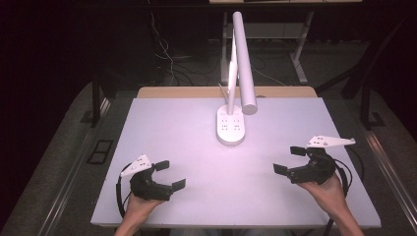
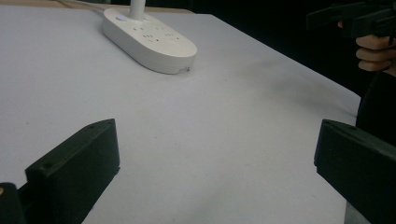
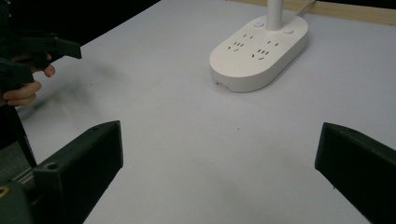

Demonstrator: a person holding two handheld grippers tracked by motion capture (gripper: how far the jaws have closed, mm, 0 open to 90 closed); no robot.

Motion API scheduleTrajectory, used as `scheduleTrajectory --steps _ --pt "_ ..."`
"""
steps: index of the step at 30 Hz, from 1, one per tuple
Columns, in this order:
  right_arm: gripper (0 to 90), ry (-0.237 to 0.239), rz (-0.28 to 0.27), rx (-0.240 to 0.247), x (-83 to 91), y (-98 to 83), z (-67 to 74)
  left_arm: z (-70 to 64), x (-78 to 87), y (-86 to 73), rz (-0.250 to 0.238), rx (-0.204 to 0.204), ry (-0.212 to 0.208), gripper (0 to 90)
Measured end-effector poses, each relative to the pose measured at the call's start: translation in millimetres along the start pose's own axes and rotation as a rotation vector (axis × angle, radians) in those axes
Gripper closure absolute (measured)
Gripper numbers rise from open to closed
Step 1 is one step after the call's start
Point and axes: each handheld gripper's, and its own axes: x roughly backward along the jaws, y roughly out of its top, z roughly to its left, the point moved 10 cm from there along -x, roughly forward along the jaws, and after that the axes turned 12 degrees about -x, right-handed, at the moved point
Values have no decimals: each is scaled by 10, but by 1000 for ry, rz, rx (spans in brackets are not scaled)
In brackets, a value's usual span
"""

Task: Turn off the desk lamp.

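A white desk lamp stands at the far middle of the white table; its oval base carries sockets, and its long tube head leans forward over the table. In the left gripper view the lamp base lies ahead to the upper left; the right gripper view has the lamp base ahead at the top. My left gripper rests low at the near left, open and holding nothing. My right gripper hovers at the near right, also open and holding nothing. Each points inward toward the table's middle.
A wooden strip runs along the table's far edge. Cables and desk legs lie on the dark floor behind. A wide bare stretch of table separates the two grippers from the lamp base.
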Motion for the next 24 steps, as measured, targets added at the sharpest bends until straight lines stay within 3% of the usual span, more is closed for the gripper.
scheduleTrajectory --steps 24 --pt "10 9 56 37 -192 416 -1 8 -5 0 -2 -4 -5 0"
